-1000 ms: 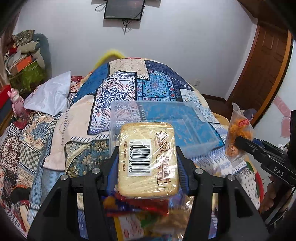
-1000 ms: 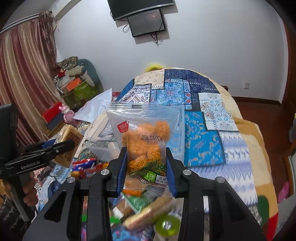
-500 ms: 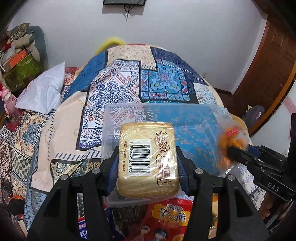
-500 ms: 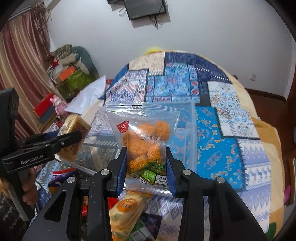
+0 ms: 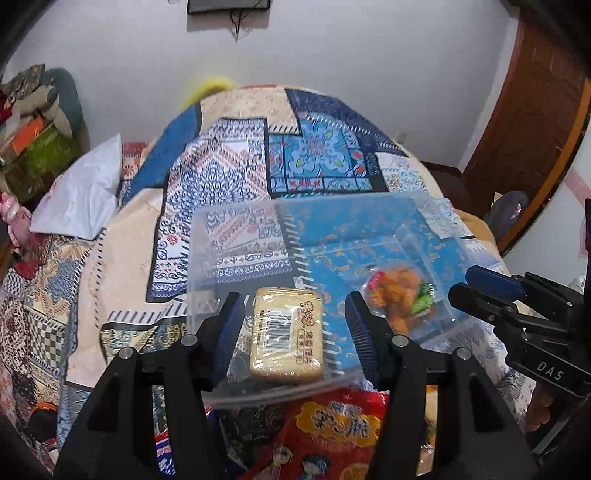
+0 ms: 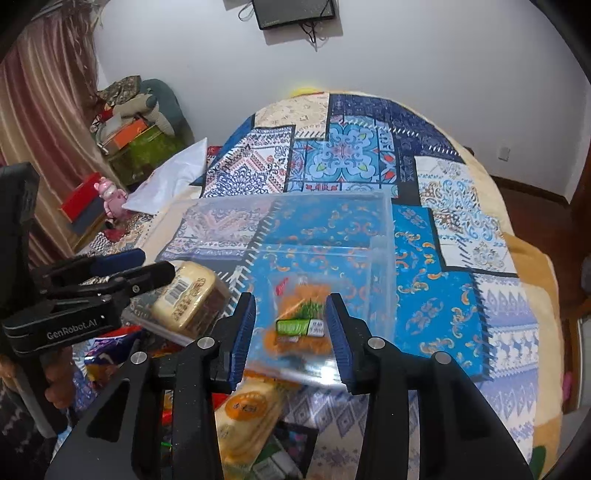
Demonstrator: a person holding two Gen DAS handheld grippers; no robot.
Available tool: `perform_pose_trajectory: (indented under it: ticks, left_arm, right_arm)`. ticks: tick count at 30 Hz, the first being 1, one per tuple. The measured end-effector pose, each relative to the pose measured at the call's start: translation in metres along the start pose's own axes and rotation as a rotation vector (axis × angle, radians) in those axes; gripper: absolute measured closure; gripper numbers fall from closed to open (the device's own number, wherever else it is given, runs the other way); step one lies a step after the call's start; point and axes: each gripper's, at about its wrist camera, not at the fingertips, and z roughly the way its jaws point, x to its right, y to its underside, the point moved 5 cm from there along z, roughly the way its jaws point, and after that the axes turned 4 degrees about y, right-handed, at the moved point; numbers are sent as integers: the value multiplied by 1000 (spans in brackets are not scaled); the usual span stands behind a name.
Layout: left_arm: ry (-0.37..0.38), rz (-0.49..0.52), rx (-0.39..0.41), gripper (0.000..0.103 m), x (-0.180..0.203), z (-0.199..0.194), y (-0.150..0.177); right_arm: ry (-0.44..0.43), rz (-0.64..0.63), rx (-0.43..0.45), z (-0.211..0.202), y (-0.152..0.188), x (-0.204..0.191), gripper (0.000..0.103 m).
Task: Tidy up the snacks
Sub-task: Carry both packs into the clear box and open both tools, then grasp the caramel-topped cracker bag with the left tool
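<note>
A patchwork blue-and-cream quilt [image 5: 236,177] covered the bed. At nine o'clock lay a white pillow [image 5: 83,195]; at twelve, a dark wall-mounted screen [image 6: 293,13]; at ten, striped brownish curtains [image 6: 40,110].

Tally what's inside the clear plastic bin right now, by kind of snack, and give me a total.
Inside the clear plastic bin:
Beige biscuit pack with a barcode label: 1
Clear bag of orange fried snacks: 1
Total: 2
Both lie loose on the bin's floor; the left gripper and right gripper are open around them. Other snacks outside the bin are not counted.
</note>
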Motion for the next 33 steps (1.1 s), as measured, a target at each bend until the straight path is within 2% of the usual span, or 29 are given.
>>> perform_pose_trajectory:
  ticks: [7, 11, 14, 25, 29, 33]
  left_arm:
    - [-8, 16, 17, 46, 6, -45, 15]
    - [-20, 30, 27, 37, 10, -72, 37]
    - [-34, 40, 25, 36, 14, -87, 57]
    - [-6, 35, -64, 36, 47, -117, 142]
    - [16, 43, -94, 29, 65, -124, 170]
    - [39, 72, -151, 28, 84, -127, 201]
  right_arm:
    - [-8, -3, 40, -45, 11, -7, 61]
    - [-6, 7, 54, -67, 23, -8, 55]
    - [3, 5, 58, -82, 36, -9, 55]
    - [18, 1, 15, -116, 102, -11, 55]
    - [16, 14, 1, -127, 126, -8, 55]
    - [17, 27, -9, -136, 143, -6, 55]
